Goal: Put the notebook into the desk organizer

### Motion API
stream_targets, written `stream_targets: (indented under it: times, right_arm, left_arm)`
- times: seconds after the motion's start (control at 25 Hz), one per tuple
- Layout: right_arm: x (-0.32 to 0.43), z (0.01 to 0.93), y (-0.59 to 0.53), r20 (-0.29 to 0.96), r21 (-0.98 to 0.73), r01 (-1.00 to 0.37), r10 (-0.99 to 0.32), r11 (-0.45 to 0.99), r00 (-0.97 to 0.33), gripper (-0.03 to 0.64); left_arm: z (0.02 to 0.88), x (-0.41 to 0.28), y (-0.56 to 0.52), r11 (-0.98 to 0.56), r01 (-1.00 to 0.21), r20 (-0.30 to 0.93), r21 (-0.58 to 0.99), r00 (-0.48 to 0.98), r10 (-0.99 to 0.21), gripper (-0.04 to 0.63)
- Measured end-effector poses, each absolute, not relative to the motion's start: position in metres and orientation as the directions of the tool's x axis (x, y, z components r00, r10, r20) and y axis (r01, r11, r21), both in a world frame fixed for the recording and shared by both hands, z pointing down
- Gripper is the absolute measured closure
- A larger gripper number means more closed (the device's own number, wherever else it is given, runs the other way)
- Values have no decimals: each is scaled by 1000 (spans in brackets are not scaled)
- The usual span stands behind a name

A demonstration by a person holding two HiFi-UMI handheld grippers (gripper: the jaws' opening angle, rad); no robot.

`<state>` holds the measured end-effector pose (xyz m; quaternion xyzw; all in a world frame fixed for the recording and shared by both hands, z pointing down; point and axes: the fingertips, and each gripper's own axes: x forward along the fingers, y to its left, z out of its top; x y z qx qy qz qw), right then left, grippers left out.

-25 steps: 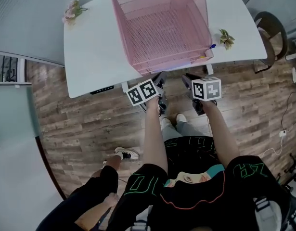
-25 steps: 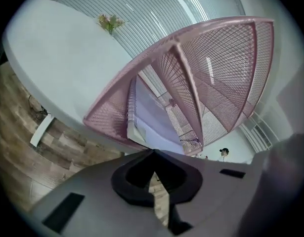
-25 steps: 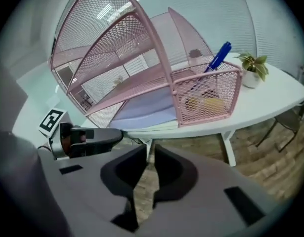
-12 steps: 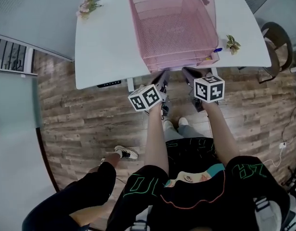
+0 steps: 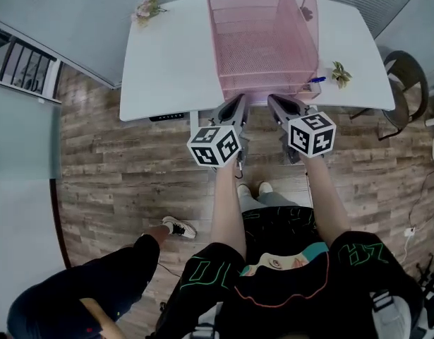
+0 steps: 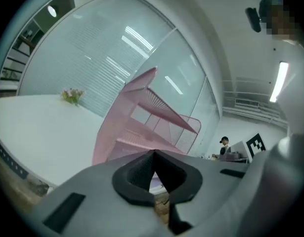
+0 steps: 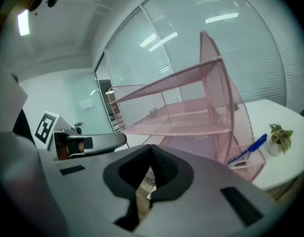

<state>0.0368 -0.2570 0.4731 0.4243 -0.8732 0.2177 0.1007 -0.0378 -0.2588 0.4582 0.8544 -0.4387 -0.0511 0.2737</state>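
The left gripper (image 6: 152, 154) and right gripper (image 7: 152, 149) both have their jaws pressed together with nothing between the pads. Their tips hang at the front edge of the desk (image 5: 167, 62), just short of the pink desk organizer (image 5: 262, 48). The notebook (image 7: 193, 149) (lavender cover) lies flat in the organizer's lowest tier. Compared with one second earlier, both marker cubes (image 5: 215, 145) sit nearer the head camera, and the organizer's position on the desk is unchanged.

No writing can be read anywhere; the green lettering (image 5: 201, 270) on the person's black clothing (image 5: 294, 316) is illegible.
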Motion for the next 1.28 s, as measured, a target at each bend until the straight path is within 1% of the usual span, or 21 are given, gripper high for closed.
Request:
stream_targets:
  times: [0.2, 0.4, 0.72, 0.88, 1.28]
  right_arm:
    - [41, 429, -248, 293, -215, -786, -730, 579, -618, 614]
    - [60, 384, -250, 210, -159, -802, -774, 575, -597, 614]
    - [85, 310, -255, 61, -85, -825, -823, 559, -564, 614]
    - [97, 287, -255, 5, -51, -845, -846, 532, -533, 614]
    - [114, 273, -248, -23, -20, -863, -864, 504, -504, 614]
  left_arm:
    - [409, -42, -251, -488, -786, 104, 380, 560, -822, 598]
    - [367, -33, -250, -498, -838, 66, 221, 523, -850, 598]
    - [297, -24, -249, -456, -890, 0, 19, 456, -890, 598]
    - [277, -18, -247, -449, -894, -40, -8, 449, -893, 598]
    - [262, -17, -242, -408, -913, -71, -16, 408, -910, 598]
